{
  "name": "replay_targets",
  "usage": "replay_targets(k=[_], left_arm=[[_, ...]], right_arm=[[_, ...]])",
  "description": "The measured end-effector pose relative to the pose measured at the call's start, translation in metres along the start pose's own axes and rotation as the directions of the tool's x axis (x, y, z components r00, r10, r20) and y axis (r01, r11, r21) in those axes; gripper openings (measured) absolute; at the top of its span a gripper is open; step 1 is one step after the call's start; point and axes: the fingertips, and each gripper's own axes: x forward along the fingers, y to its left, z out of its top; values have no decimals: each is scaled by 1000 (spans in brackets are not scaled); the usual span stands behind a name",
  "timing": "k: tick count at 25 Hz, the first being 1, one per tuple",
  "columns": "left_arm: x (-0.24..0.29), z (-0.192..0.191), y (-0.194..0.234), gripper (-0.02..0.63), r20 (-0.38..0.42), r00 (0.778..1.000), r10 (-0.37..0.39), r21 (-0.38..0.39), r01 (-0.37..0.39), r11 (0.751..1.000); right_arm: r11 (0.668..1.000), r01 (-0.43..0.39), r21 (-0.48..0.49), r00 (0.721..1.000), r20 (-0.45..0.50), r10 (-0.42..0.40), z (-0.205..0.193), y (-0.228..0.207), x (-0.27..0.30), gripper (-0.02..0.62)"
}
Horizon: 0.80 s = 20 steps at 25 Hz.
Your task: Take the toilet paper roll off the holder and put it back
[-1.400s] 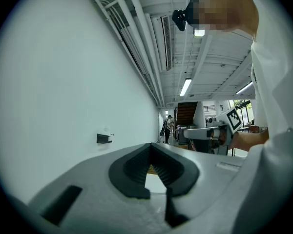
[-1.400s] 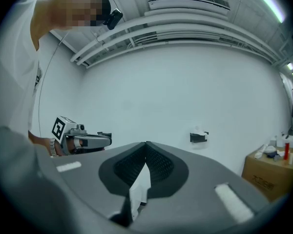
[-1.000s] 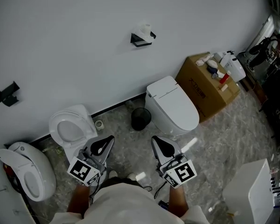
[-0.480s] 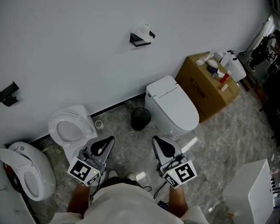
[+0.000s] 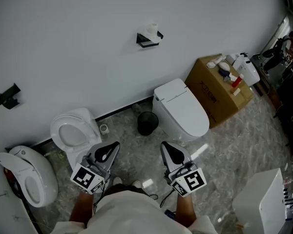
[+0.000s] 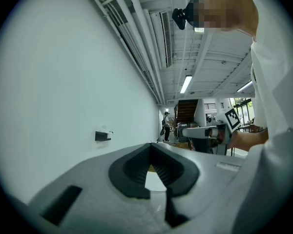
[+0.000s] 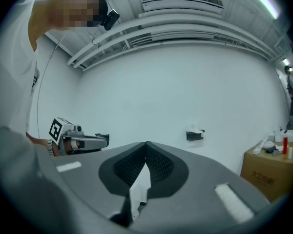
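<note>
A white toilet paper roll [image 5: 151, 30] sits on a black holder [image 5: 147, 41] high on the white wall, far from both grippers. The right gripper view shows the roll [image 7: 196, 130] and the holder [image 7: 194, 136] ahead to the right. In the left gripper view the holder [image 6: 102, 136] is small on the wall at left. My left gripper [image 5: 113, 146] [image 6: 150, 146] and right gripper [image 5: 164, 146] [image 7: 146, 144] are held side by side close to my body. Both are shut with nothing between their jaws.
Below the holder stand a closed white toilet [image 5: 180, 112] and a black bin [image 5: 147, 123]. An open toilet [image 5: 74, 133] and another [image 5: 27, 177] are at the left. A cardboard box [image 5: 217, 91] with bottles is at the right. A second, bare black holder [image 5: 9, 97] hangs far left.
</note>
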Motion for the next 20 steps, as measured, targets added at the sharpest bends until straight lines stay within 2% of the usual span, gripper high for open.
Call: replay_targets(k=[9,20], left_arm=[[26,-2,-12,-2,-21,1000,7,23,-6,1000],[72,-6,-20,-2,-31,999,-22,42,24,999]], right_arm=[[1000,16,13,999,33,-16,1,-34,-17,8],[996,68,53,994,79,-72,-1,-86,-29,8]])
